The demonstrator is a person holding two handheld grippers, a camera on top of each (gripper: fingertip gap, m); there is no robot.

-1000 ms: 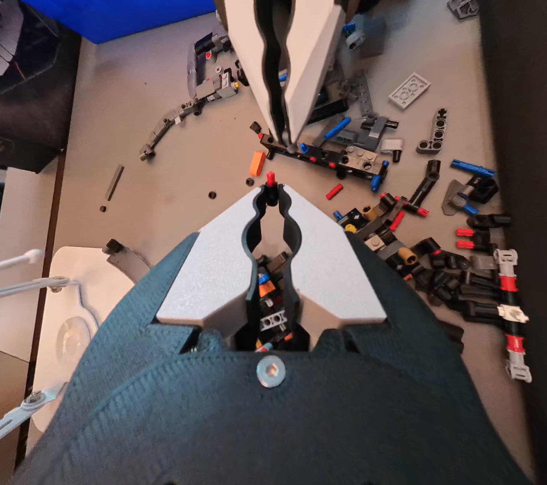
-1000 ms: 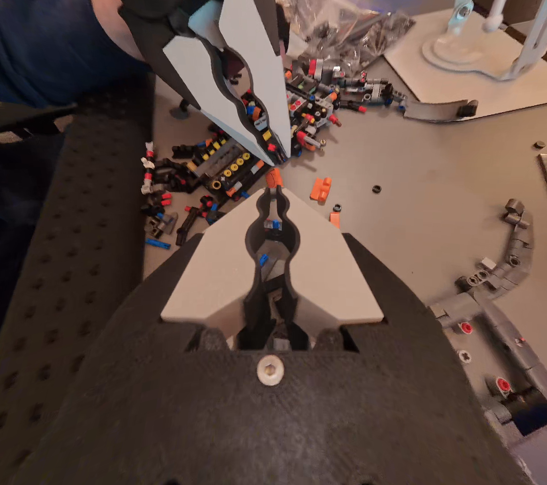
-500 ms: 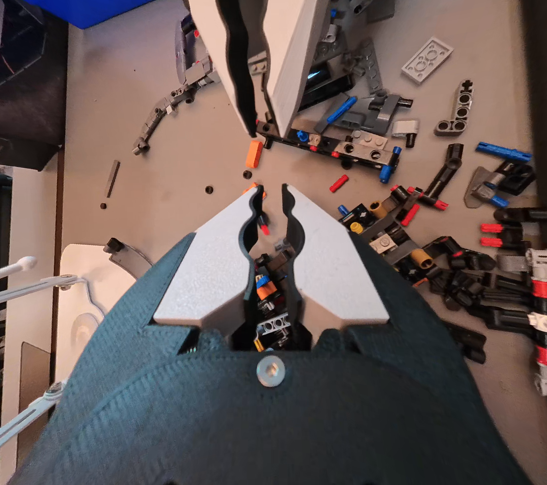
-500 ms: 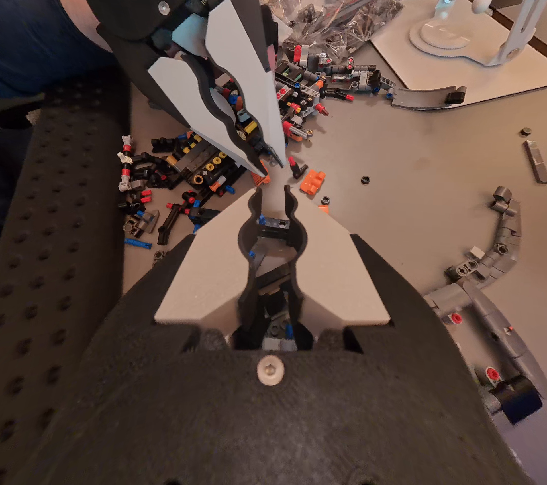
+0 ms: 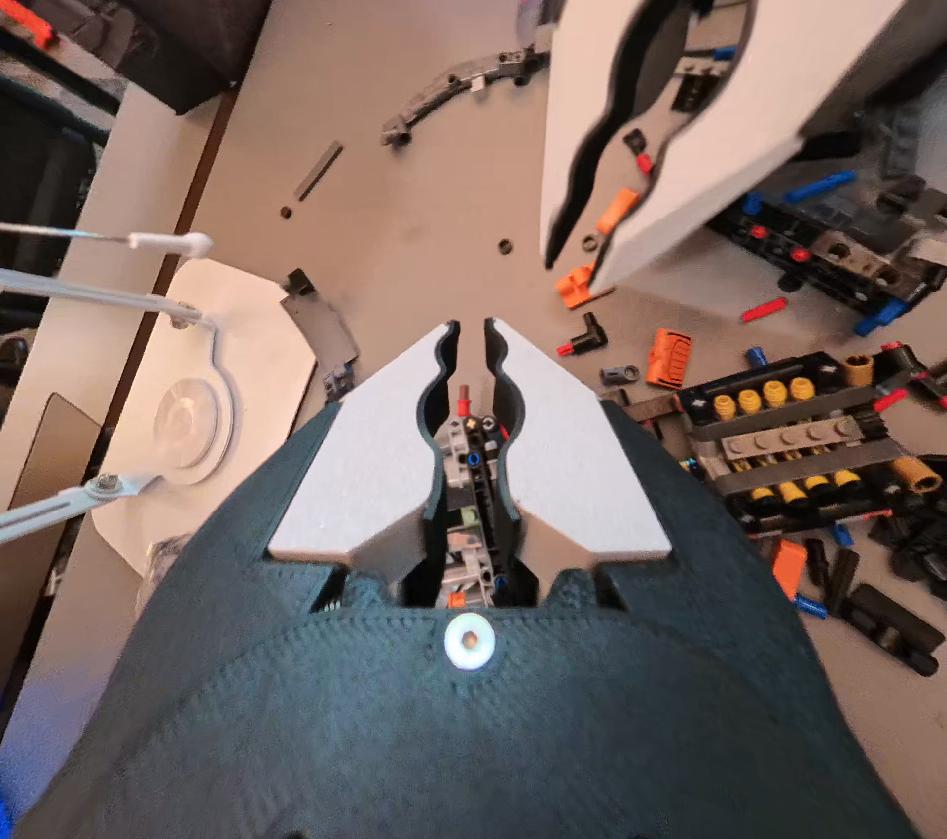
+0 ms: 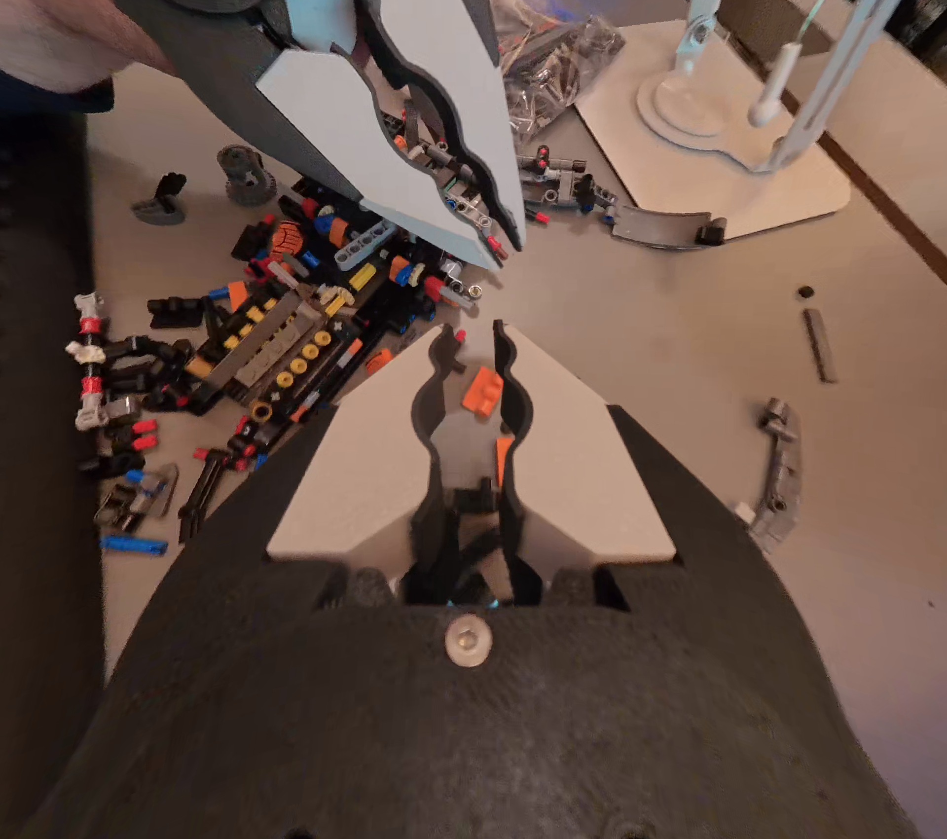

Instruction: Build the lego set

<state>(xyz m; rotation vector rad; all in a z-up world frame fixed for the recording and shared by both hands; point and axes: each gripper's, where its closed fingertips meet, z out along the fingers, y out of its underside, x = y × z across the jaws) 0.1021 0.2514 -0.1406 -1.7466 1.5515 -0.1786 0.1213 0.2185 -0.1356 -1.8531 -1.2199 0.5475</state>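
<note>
My left gripper [image 5: 471, 325] is slightly open and empty, low over the grey table [image 5: 399, 230]. A black elbow connector with a red pin [image 5: 584, 340] lies on the table just right of its tips. My right gripper [image 6: 474, 327] is open and empty, facing the left one. The same connector [image 6: 456, 343] lies by the right gripper's left fingertip. A small orange piece [image 6: 481, 391] lies on the table between the right fingers; it also shows in the left wrist view [image 5: 576, 289]. A black and grey assembly with yellow studs [image 5: 784, 440] lies among loose parts.
A long black beam with pins [image 5: 830, 250] lies behind the right gripper. A curved grey assembly [image 6: 779, 471], a clear bag of parts [image 6: 543, 61], a white stand base [image 6: 717, 138] and a grey curved panel [image 6: 661, 225] lie around. Black foam [image 6: 46, 353] borders the table. Spacing between my two grippers at the tips: around 4 cm. The small orange piece [image 6: 481, 391] lies around 6 cm away from my right fingertips.
My left gripper opened and let go of the black connector with the red pin, which now lies on the table. My right gripper also opened. Both grippers shifted over the table.
</note>
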